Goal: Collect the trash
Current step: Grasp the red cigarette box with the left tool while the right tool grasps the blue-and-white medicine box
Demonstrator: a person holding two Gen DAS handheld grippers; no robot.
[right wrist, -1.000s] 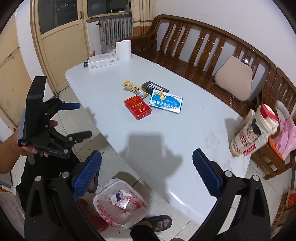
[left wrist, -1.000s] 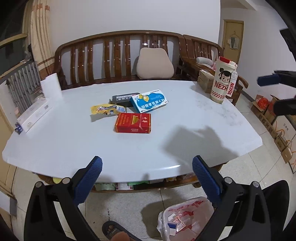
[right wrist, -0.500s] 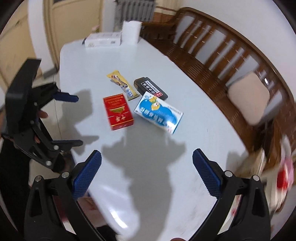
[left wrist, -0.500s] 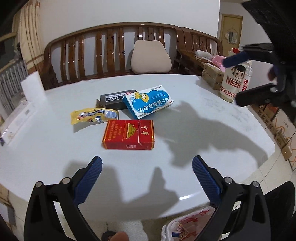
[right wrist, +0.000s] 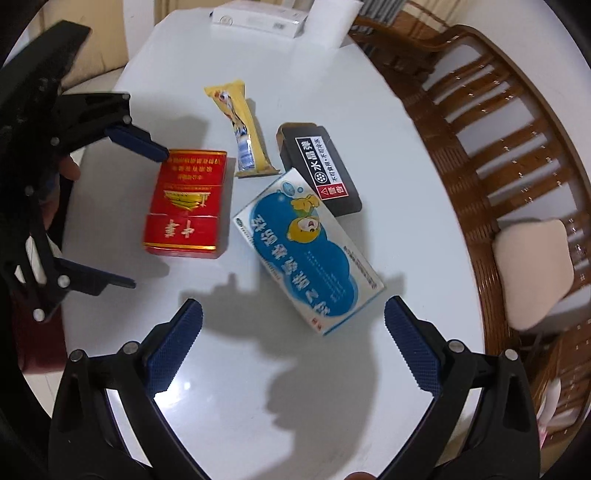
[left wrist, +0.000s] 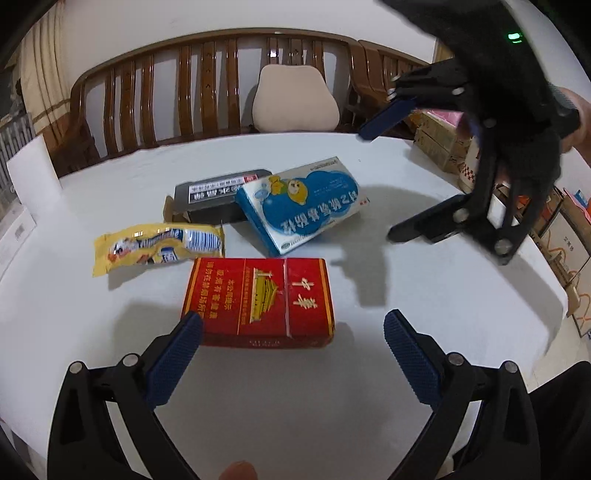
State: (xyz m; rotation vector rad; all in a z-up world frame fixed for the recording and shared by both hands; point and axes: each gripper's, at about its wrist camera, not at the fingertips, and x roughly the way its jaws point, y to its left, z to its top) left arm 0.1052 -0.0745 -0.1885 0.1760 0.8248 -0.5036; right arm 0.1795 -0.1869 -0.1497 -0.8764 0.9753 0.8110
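— White, glossy tabletop (left wrist: 424,295) fills most of both views, with a brown slatted wooden bench (left wrist: 207,85) curving round its far side and a beige cushion (left wrist: 295,99) propped on the seat. What trash is lying on it?

— Four pieces, bunched together. Take the flat red cardboard cigarette pack (left wrist: 258,301) as the marker. A crinkled yellow plastic snack wrapper (left wrist: 159,247) lies just beyond its left corner. A blue-and-white cardboard medicine box with a cartoon bear (left wrist: 301,205) lies just beyond its right half, tilted. A dark grey box with a white label (left wrist: 214,197) sits farther back than the red pack, one end tucked against the blue box.

— Where are the grippers?

— The left gripper (left wrist: 291,345) hangs right at the near edge of the red pack, its blue-padded fingers (left wrist: 173,358) spread wide, wider than the pack, gripping nothing. In the right wrist view one fingertip is at the pack's corner; I cannot tell whether it touches.

— And the other?

— The right gripper (right wrist: 293,334) is out past the red pack's right side, above the blue box's near end. Its jaws gape just as wide and are empty.

— Anything else?

— A long white carton (right wrist: 258,18) rests well beyond the red pack, at the table's far-left end.
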